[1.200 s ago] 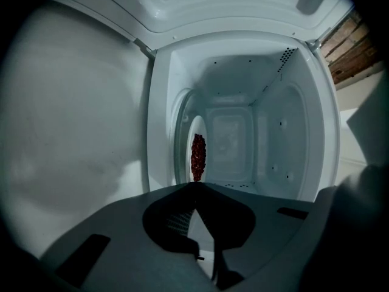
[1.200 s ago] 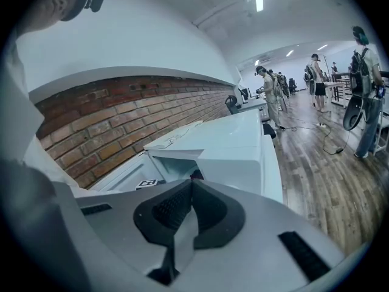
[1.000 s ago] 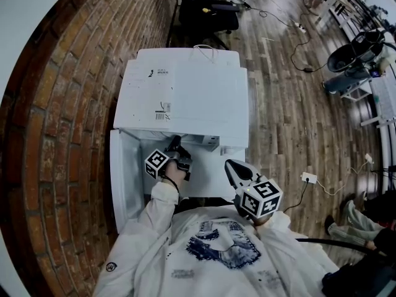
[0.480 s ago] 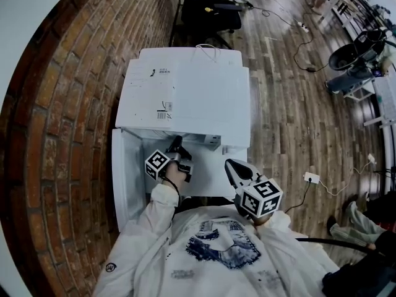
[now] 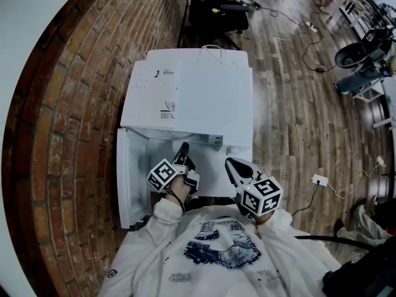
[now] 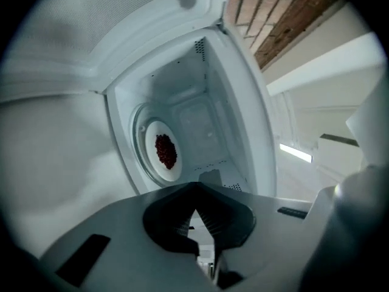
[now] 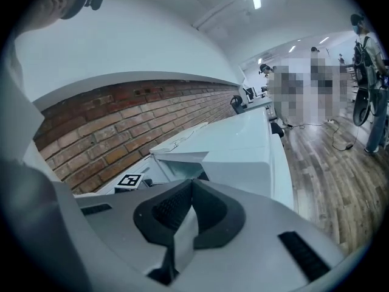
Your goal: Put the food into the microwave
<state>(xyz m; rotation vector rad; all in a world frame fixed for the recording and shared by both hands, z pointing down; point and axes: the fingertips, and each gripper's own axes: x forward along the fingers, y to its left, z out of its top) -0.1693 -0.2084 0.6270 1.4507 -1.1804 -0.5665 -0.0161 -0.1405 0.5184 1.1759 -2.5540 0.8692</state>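
Observation:
A white microwave (image 5: pixel 192 98) stands with its door (image 5: pixel 131 178) swung open to the left. In the left gripper view a white plate (image 6: pixel 152 163) with dark red food (image 6: pixel 165 151) rests on the turntable inside the cavity. My left gripper (image 5: pixel 182 150) hovers just outside the opening, shut with nothing between its jaws (image 6: pixel 194 193), and points at the plate. The right gripper (image 5: pixel 230 164) is held in front of the microwave's right half, also shut and empty (image 7: pixel 192 184). In its view the microwave (image 7: pixel 243 145) lies ahead.
A brick wall (image 5: pixel 62 104) runs along the left of the microwave. A black office chair (image 5: pixel 216 11) stands behind it. Cables and a power strip (image 5: pixel 319 180) lie on the wood floor to the right. People stand far off in the right gripper view.
The left gripper has drawn back a little from the microwave opening toward the person. The right gripper has barely moved.

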